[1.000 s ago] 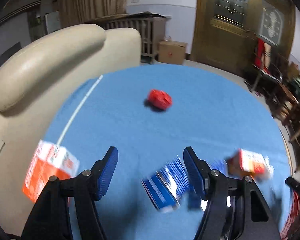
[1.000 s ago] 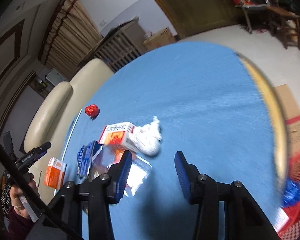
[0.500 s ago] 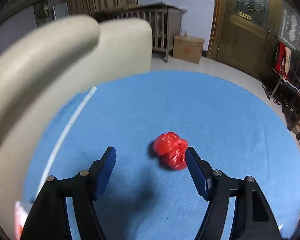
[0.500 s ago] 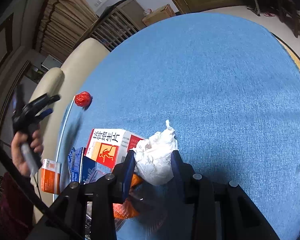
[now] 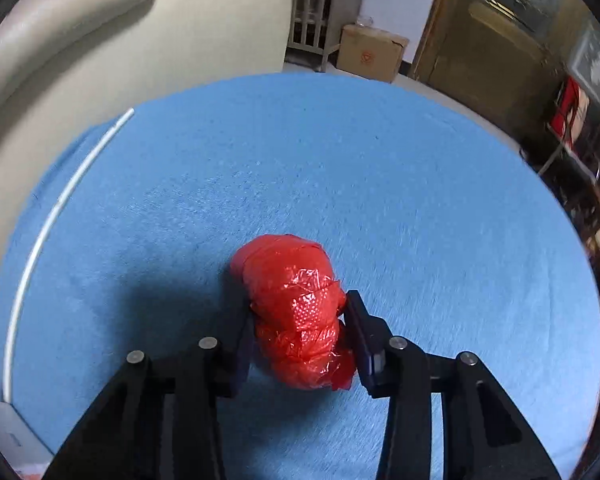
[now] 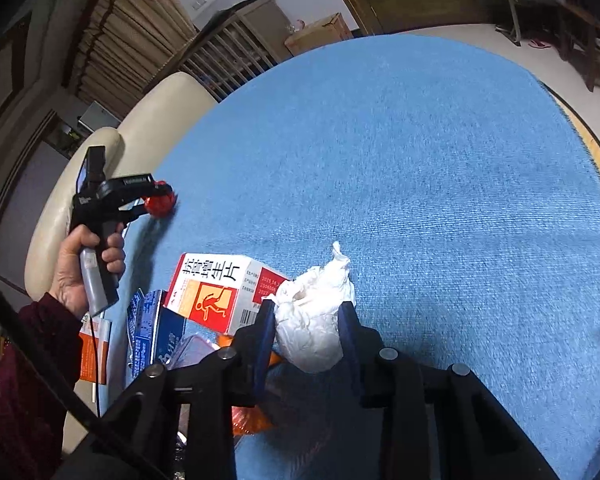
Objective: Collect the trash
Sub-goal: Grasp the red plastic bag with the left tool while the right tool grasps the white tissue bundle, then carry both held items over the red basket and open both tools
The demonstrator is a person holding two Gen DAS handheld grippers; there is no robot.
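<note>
A crumpled red plastic wad (image 5: 296, 312) lies on the blue tablecloth (image 5: 340, 168). My left gripper (image 5: 296, 320) is shut on it, both pads pressing its sides. It also shows in the right wrist view (image 6: 162, 202), in the left gripper (image 6: 156, 200). My right gripper (image 6: 306, 332) is shut on a crumpled white tissue ball (image 6: 312, 320) resting on the cloth. A white and red medicine box (image 6: 216, 292) lies just left of the tissue.
Blue cartons (image 6: 152, 328), an orange box (image 6: 94, 354) and an orange wrapper (image 6: 252, 420) lie at the near left of the table. A cream sofa (image 5: 100, 40) borders the table's left. A cardboard box (image 5: 372, 52) stands on the floor beyond.
My left gripper moved forward to the red wad and closed on it. My right gripper closed tighter around the white tissue ball.
</note>
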